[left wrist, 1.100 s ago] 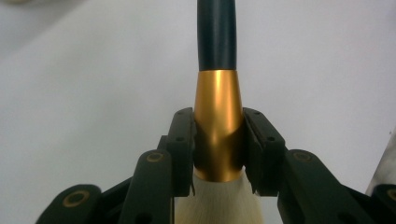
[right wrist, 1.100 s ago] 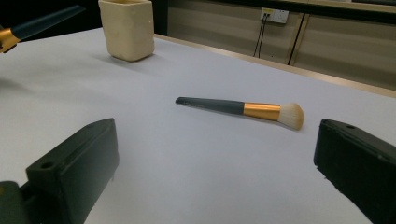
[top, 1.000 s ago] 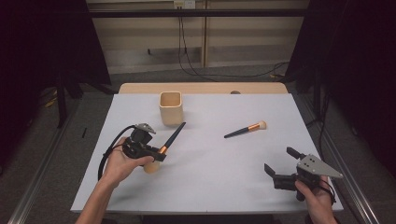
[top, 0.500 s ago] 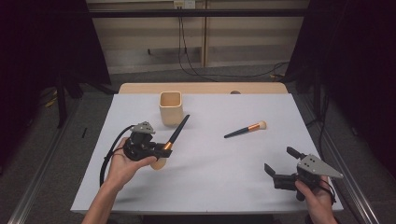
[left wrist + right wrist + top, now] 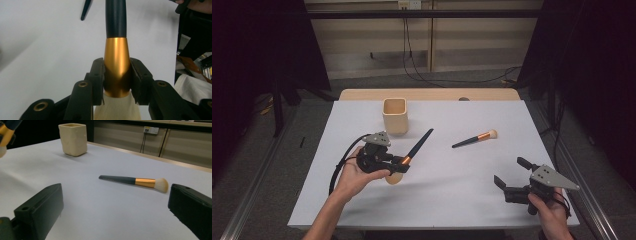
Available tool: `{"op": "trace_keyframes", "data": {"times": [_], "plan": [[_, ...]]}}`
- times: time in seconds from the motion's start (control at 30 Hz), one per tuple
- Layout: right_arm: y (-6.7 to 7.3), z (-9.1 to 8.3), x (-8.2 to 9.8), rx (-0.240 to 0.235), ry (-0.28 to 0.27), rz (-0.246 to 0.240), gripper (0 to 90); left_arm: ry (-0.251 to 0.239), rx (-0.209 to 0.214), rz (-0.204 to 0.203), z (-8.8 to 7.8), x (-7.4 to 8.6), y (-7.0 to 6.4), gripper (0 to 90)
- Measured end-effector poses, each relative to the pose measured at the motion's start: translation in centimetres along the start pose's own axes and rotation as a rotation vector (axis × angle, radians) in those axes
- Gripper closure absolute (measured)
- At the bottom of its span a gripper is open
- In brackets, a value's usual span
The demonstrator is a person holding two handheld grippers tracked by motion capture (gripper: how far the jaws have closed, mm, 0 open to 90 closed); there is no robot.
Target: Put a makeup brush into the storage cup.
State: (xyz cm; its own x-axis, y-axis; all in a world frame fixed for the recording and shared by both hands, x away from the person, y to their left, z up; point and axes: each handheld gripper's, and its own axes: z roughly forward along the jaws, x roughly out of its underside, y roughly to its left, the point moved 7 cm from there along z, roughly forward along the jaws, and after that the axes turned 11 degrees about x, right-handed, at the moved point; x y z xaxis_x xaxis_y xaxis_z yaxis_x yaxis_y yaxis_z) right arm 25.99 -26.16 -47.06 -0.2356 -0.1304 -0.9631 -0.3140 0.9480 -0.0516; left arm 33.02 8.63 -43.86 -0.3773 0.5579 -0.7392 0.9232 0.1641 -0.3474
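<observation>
The left gripper point(image 5: 399, 165) is clamped on the gold collar of a large brush point(image 5: 412, 152), just in front of the beige cup point(image 5: 395, 115), with the dark handle pointing up toward the cup. The right gripper point(image 5: 512, 177) stands with jaws spread and empty, far right of the cup; a second brush point(image 5: 475, 139) lies flat on the table point(image 5: 462, 200) between the cup and this gripper.

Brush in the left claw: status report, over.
Left claw shut on brush at its ferrule. Right claw open. Cup ahead, nothing between.
</observation>
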Motion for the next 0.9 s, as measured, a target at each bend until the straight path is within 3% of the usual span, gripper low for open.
{"op": "trace_keyframes", "data": {"times": [0.1, 0.23, 0.47, 0.73, 0.9], "plan": [[0.1, 0.1, -0.3, -0.013, -0.003, -0.014, 0.0, 0.036, 0.067, 0.024, 0.8, -0.5, -0.6, 66.5], [0.6, 0.4, -1.0, -0.055, 0.0, -0.018, 0.0, 0.1, 0.07, 0.055, 1.3, -0.9, -0.8, 66.5], [2.4, 0.8, -2.2, -0.189, 0.036, -0.039, 0.0, 0.134, 0.149, 0.063, 2.1, -1.7, -1.5, 66.5], [4.0, 2.2, -4.0, -0.263, 0.041, -0.072, 0.2, 0.197, 0.208, 0.08, 3.1, -2.1, -2.2, 66.5], [5.0, 2.9, -3.9, -0.333, 0.089, -0.099, 0.5, 0.229, 0.236, 0.091, 3.3, -2.2, -2.5, 66.5]]}}
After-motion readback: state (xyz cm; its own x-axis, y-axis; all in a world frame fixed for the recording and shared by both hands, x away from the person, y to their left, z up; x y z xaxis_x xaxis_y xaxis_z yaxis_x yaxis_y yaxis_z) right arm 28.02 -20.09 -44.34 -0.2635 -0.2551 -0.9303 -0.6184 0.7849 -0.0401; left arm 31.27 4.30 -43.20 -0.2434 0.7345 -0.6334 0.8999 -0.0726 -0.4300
